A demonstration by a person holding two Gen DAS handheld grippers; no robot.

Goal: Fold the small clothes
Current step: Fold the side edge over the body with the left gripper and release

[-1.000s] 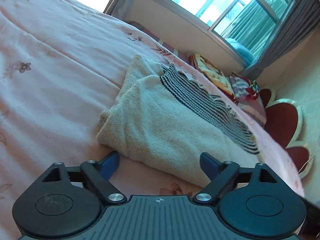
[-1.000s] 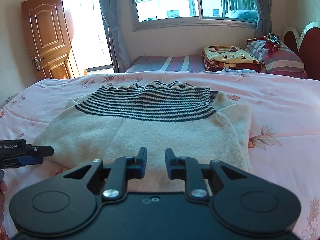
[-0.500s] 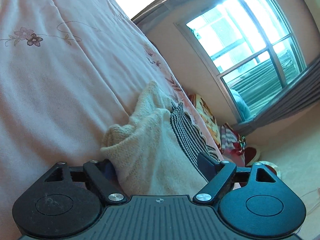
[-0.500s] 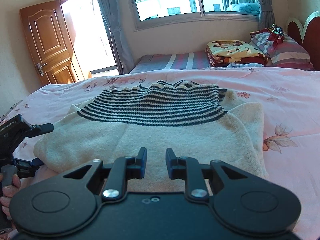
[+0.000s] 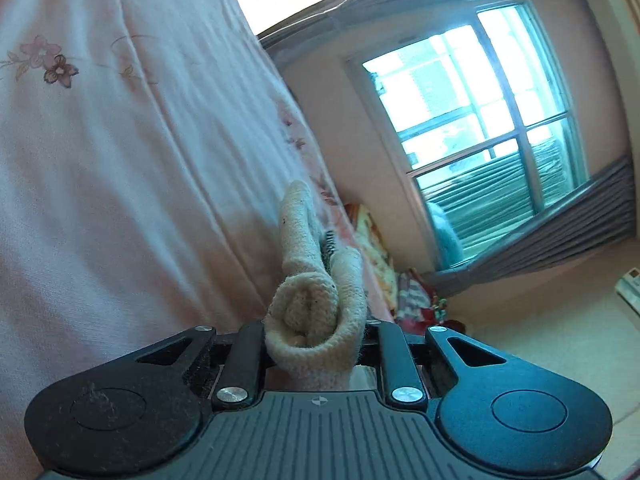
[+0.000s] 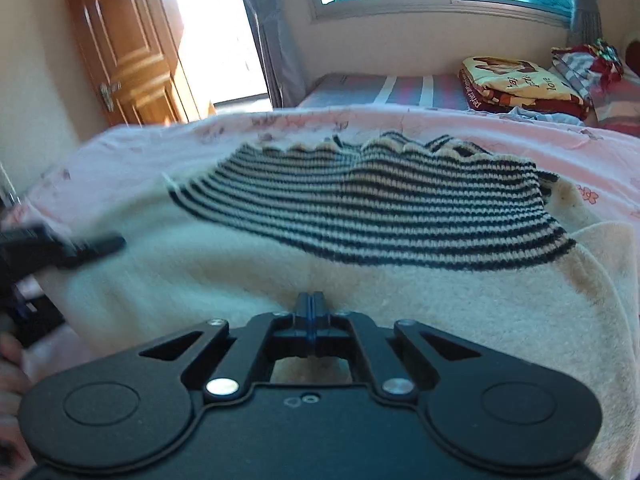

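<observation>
A: What could go wrong from here?

B: My judgement: the knit sweater [image 6: 360,272] is thick and loose, so a pinch on one layer could slip or drag the rest askew when lifted. The left gripper [image 5: 316,344] has a fat bunched roll of the cream edge between its jaws, which are closing on it; an uneven bite there could spoil the fold line.

A: Where is the sweater?

B: It lies flat on the pink floral bedspread [image 6: 440,128], filling the middle of the right wrist view, its black-and-cream striped band toward twelve o'clock and plain cream body toward six.

A: And the right gripper?

B: The right gripper [image 6: 310,304] has its jaws pressed fully together at the near cream hem, at six o'clock. Whether any fabric is caught between the tips I cannot tell; the cloth puckers just there.

A: How are the hands posed?

B: The right one tips downward onto the hem. The left one, seen at nine o'clock in the right view, comes in from the side, nearly level; its own view is rolled, the bed slanting from twelve down to seven. A blurred hand [image 6: 10,364] shows at eight o'clock.
</observation>
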